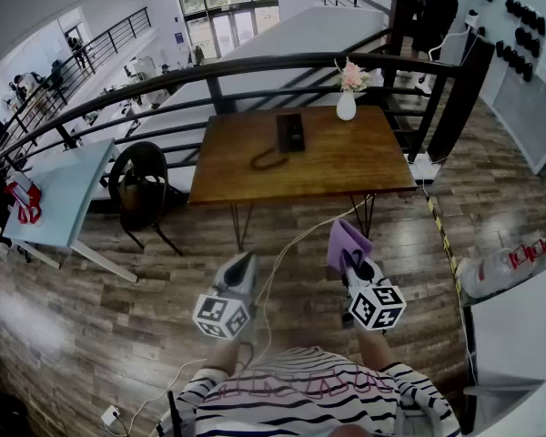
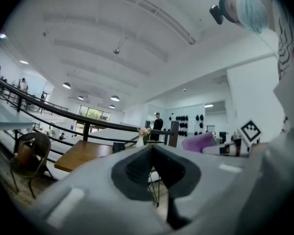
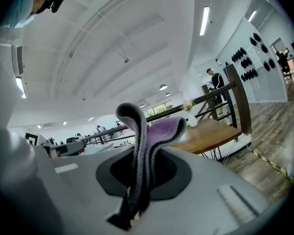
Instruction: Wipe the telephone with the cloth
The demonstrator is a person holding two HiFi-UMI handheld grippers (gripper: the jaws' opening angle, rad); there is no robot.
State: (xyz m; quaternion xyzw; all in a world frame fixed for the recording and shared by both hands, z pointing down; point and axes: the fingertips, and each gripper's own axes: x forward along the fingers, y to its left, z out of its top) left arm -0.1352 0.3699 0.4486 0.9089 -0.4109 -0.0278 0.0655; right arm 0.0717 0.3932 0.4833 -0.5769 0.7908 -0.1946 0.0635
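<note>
Purple cloth (image 1: 348, 241) is pinched in your right gripper (image 1: 353, 260). The jaws are clamped on a fold so the free end flops over the tips, which looks a sensible hold for wiping because loose fabric leads. Your left gripper (image 1: 244, 262) has its jaws drawn together on nothing and hangs beside the right, apparently parked out of the way. Both sit low in front of you over the wooden floor (image 1: 91, 335), well apart from the telephone (image 1: 290, 131). It lies on the far half of the wooden table (image 1: 246, 173), its cord (image 1: 266, 160) curling toward you and a white vase (image 1: 346, 106) near the back edge. By my reading, wiping has not begun and you have yet to reach the table. Only the head view shows the telephone clearly and how far off it stands. The right gripper view adds what the head view cannot: the cloth's grey edging running down between the pads (image 3: 169, 173). The left gripper view confirms bare jaws.
</note>
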